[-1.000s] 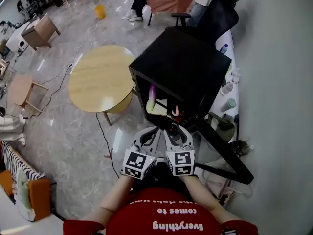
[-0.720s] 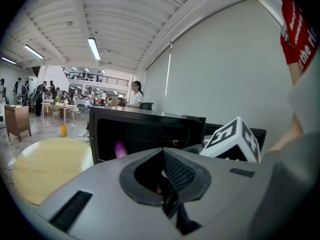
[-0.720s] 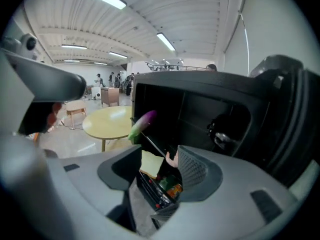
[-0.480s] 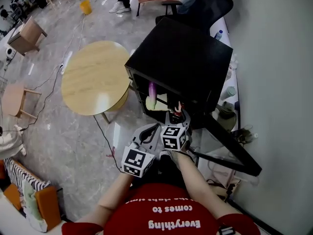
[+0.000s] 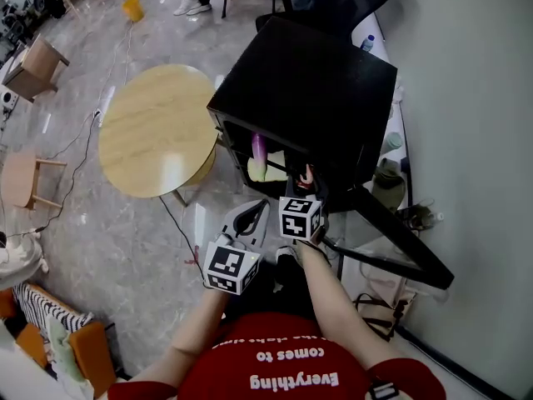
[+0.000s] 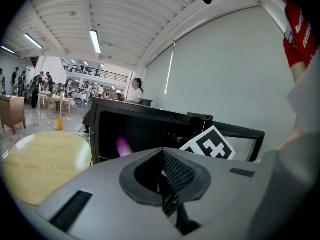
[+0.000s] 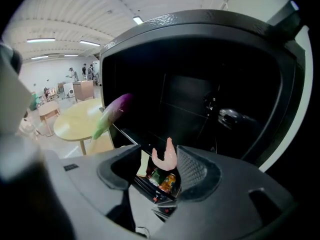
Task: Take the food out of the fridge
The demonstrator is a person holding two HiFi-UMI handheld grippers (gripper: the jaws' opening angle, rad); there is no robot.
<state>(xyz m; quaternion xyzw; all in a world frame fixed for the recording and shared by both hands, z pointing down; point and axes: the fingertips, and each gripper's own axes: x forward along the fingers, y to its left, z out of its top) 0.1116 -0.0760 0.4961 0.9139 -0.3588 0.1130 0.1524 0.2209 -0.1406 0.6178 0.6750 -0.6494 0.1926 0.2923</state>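
The black fridge (image 5: 316,82) stands open, its door (image 5: 400,240) swung out to the lower right. Inside it a purple and green vegetable (image 5: 259,150) stands over a pale yellow item (image 5: 268,170), with a pink food piece (image 5: 306,176) to their right. My right gripper (image 5: 301,194) reaches into the opening and tilts down. In the right gripper view its jaws (image 7: 160,158) stand open with the pink piece (image 7: 166,156) in the gap beyond the pads, untouched; the vegetable (image 7: 112,114) is upper left and cans (image 7: 167,181) lie below. My left gripper (image 5: 250,219) hangs back outside, fingertips together (image 6: 162,156), holding nothing.
A round wooden table (image 5: 154,127) stands left of the fridge. A white wall runs along the right, with bottles (image 5: 391,142) and clutter at its foot. A cable trails on the floor under the table. Chairs and seated people are at the far end.
My right gripper has moved forward and down to the fridge opening and tipped downward, its jaws wider. The left gripper has shifted slightly forward.
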